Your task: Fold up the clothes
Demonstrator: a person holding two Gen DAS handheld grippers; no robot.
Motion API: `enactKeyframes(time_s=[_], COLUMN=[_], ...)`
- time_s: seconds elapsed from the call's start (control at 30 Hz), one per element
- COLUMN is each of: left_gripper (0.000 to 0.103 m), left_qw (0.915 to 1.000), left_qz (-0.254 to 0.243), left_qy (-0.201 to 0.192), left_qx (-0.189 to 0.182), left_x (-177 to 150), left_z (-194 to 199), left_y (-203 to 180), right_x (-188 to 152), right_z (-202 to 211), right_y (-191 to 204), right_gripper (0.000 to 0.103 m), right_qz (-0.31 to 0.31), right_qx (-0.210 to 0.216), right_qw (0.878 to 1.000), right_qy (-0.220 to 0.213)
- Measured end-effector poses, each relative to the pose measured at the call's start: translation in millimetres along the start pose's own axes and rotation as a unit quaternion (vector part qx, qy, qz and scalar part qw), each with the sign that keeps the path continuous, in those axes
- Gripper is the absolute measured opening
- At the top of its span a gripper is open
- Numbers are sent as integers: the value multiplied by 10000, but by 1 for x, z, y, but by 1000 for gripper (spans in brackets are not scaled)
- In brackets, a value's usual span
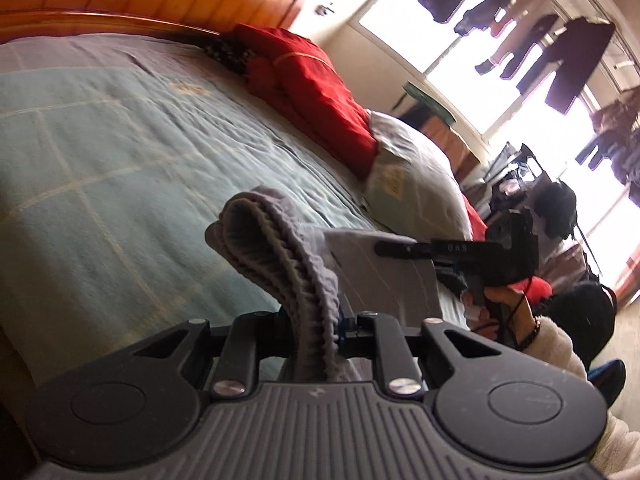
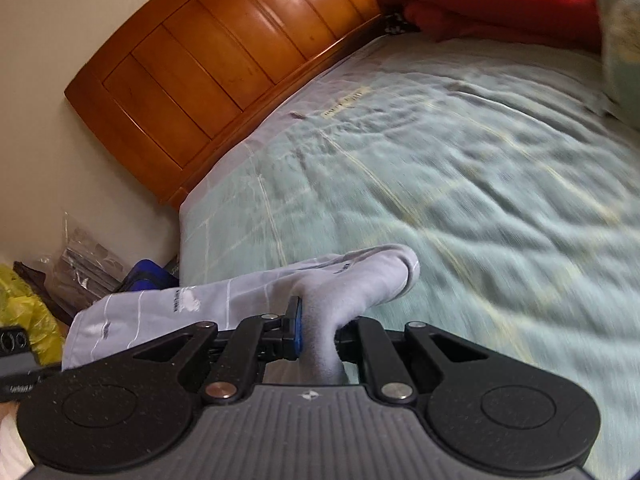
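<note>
Grippers both clamp one pale grey garment [image 1: 280,248] over the bed [image 1: 100,140]: left gripper [image 1: 316,328] pinches its ribbed hem, right gripper [image 2: 320,332] a smooth fold.

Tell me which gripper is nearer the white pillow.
Right. The right gripper hangs close beside the white pillow; the left gripper is farther off along the grey garment both hold.

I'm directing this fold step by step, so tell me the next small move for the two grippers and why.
Probably lower the grey garment onto the green bedspread and spread it flat. The left gripper is shut on its ribbed edge, the right gripper on another bunched part, and the cloth hangs between them above the bed, so no fold can be laid yet.
</note>
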State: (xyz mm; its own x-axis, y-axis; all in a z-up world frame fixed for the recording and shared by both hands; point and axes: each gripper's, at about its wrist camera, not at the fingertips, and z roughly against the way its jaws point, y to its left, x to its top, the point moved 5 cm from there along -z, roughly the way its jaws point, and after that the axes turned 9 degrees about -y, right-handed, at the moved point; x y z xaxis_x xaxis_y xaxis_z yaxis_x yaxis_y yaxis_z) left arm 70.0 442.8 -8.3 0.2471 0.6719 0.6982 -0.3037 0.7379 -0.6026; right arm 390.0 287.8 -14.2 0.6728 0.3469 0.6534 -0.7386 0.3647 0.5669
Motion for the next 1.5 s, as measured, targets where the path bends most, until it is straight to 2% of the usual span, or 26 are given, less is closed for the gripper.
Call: enactKeyframes(time_s=[0.2,0.4,0.77,0.83,0.9,0.93,0.97,1.0,1.07,1.17,1.23,1.37,1.5], left_gripper=[17,17,17,17,17,17,17,18,19,22,29,30,31], left_qw=[9993,9982,9976,9976,9969,9964,9961,9959,9952,9946,9945,9961,9972], left_qz=[311,530,668,612,608,616,592,529,380,119,-5,-223,-368], left_qy=[-191,-283,-128,-73,-30,-10,-9,-31,-71,-128,-164,-68,63], left_qx=[81,35,155,322,497,579,660,738,898,1027,1032,850,647], left_x=[9,2,-20,-25,-28,-29,-30,-30,-29,-23,-21,-22,-26], left_z=[-6,-20,-38,-37,-34,-32,-28,-23,-13,-2,3,-7,-22], left_y=[28,46,70,75,82,86,88,89,89,82,75,57,40], right_x=[36,61,58,55,51,49,47,45,43,39,32,5,-14], right_z=[-51,-80,-105,-107,-108,-108,-106,-103,-92,-66,-48,-27,-26], right_y=[10,0,-21,-29,-40,-46,-51,-57,-69,-85,-93,-110,-130], right_gripper=[11,11,11,12,15,21,30,34,53,56,59,66,68], right_qz=[232,350,414,386,287,236,192,155,140,-90,-273,-182,-629], right_qx=[19,-141,-314,-372,-414,-433,-469,-513,-671,-630,-472,-467,-126], right_qw=[9996,9989,9979,9977,9976,9976,9975,9973,9968,9978,9985,9987,9970], right_qy=[168,288,388,424,472,493,500,497,413,207,71,-76,-428])
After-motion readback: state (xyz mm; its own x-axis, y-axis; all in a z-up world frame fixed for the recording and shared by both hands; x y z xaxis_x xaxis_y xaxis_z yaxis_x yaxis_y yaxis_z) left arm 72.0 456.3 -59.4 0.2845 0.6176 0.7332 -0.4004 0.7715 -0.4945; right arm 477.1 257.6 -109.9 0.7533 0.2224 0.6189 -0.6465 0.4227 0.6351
